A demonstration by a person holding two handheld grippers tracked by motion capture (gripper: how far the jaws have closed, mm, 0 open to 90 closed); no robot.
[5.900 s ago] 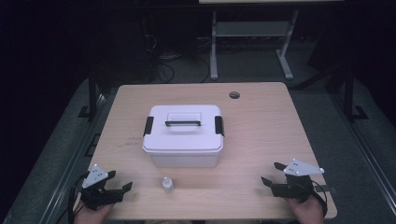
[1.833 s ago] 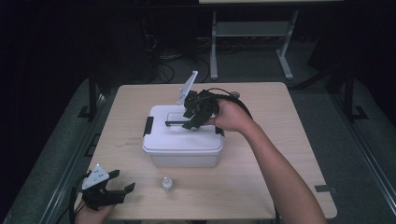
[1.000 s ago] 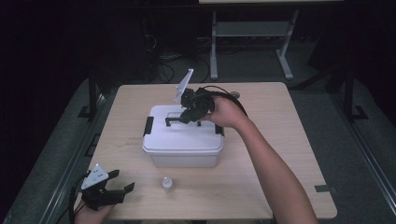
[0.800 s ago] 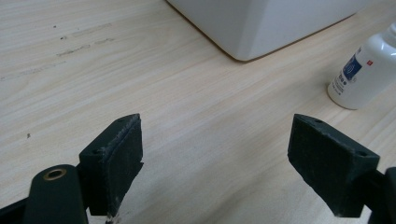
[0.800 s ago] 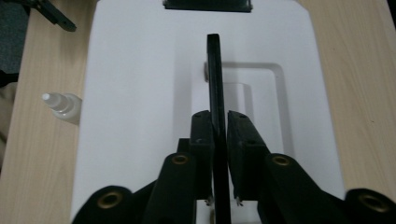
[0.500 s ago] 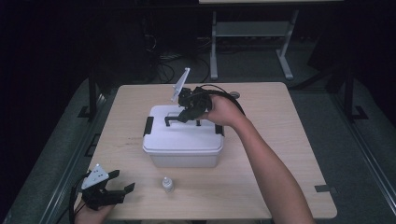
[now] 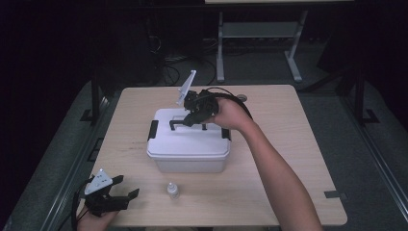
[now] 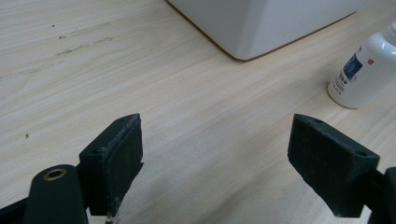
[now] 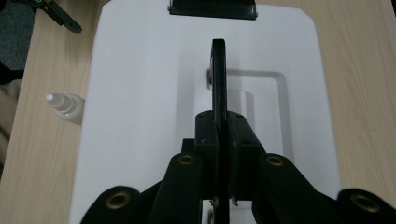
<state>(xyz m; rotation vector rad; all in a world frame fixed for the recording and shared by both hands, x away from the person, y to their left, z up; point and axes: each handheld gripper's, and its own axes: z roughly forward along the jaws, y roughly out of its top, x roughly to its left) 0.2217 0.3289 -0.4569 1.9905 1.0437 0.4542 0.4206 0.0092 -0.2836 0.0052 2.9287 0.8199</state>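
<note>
While the lid stays on, right gripper [image 9: 219, 140] clamps the white storage box's [image 7: 187, 149] black handle [image 9: 218, 74].
Left gripper [image 8: 215, 163] gapes empty at seven o'clock; dropper bottle [image 7: 172, 191] untouched, lifting seemingly ahead.

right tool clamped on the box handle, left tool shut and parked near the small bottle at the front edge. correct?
One thing is off: the left tool is open, jaws wide apart over bare table in the left gripper view. The rest holds: the right tool is clamped on the box handle, and the left is parked near the small bottle at the front edge.
</note>
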